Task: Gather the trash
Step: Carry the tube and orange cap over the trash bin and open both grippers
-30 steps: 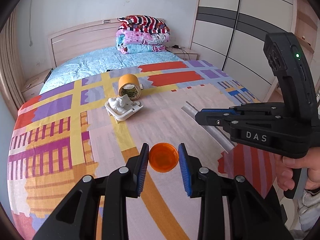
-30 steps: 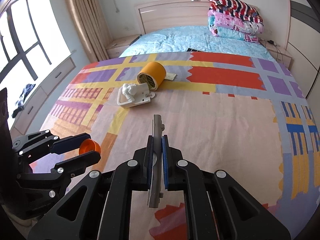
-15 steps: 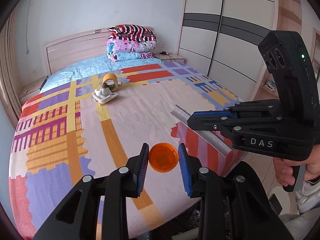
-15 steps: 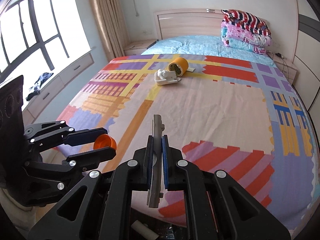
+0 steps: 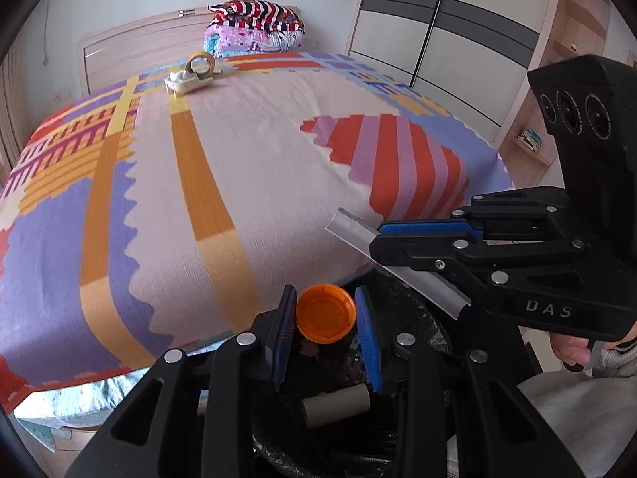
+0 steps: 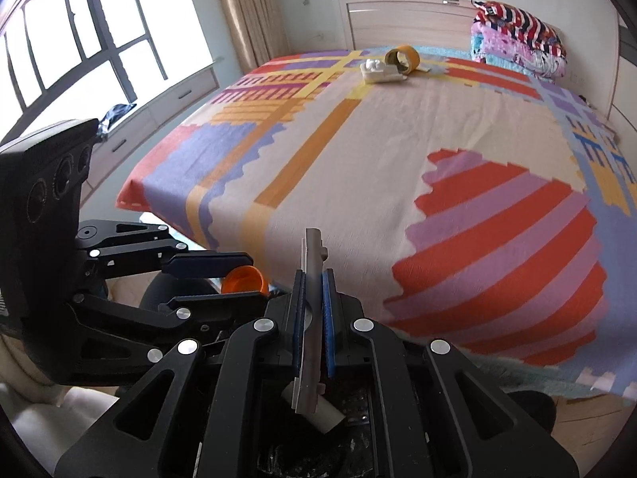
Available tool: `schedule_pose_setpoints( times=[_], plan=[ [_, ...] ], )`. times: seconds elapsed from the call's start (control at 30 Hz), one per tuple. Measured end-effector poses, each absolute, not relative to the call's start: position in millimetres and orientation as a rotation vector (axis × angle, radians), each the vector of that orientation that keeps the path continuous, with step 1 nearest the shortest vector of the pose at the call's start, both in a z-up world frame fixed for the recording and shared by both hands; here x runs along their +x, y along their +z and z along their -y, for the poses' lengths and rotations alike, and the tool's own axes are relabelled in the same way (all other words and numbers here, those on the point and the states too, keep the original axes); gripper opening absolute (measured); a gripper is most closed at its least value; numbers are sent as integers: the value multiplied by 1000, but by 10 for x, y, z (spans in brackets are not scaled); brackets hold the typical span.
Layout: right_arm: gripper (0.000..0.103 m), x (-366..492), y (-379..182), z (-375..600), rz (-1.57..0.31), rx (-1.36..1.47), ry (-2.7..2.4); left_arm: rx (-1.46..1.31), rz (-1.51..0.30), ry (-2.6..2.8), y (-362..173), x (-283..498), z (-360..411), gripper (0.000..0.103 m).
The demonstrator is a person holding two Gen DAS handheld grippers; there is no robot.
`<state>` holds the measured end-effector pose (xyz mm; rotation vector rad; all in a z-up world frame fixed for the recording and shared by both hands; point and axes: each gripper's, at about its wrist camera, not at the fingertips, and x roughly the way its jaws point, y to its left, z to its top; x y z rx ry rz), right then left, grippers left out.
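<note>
At the far left of the right wrist view, a big window [image 6: 79,47] and a beige curtain [image 6: 247,12] are standing behind the bed [image 6: 398,167], which is wearing a patchwork cover of orange, purple and red blocks. Low on that side the left claw [image 6: 239,279] is reaching in, clenched on an orange cap [image 6: 243,280]; in its own view the same left claw [image 5: 325,316] is gripping the orange cap [image 5: 325,312] between its blue pads, open side facing the camera. The cap is hanging just past the foot edge of the bed, over a bin lined with a black bag [image 5: 418,318]. A pale cardboard tube [image 5: 336,404] is lying inside the bin, below the cap.

Far up the bed, near the headboard [image 5: 131,44], a yellow tape roll [image 5: 201,63] is resting on its side, touching a white tray [image 5: 185,81] that is holding crumpled white stuff. Folded quilts [image 5: 254,26] are sitting stacked beyond them.

Moving right, the right claw [image 6: 312,314] is clamping a flat grey strip [image 6: 312,279] edge-on between its pads, the strip sticking out both above and below the grip. Seen from the left wrist, the right claw [image 5: 382,239] is carrying that grey strip [image 5: 398,259] slanted over the bin's rim. A hand [image 5: 569,346] is squeezing the handle at the right edge, with a grey sleeve [image 5: 613,358] beside it. A wardrobe [image 5: 446,40] with dark bands is filling the wall on the right.
</note>
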<state>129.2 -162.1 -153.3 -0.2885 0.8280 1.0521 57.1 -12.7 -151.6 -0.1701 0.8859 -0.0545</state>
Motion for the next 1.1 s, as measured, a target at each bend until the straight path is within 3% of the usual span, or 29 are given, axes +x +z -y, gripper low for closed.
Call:
schedule_pose_setpoints(
  times=[0.53, 1.1],
  plan=[
    [9, 1238, -2403, 1615, -1060, -358, 1007, -206, -1086, -58, -2332, 538, 269, 30],
    [9, 1384, -2687, 1514, -1167, -349, 962, -232, -1184, -58, -2689, 718, 224, 30]
  ],
)
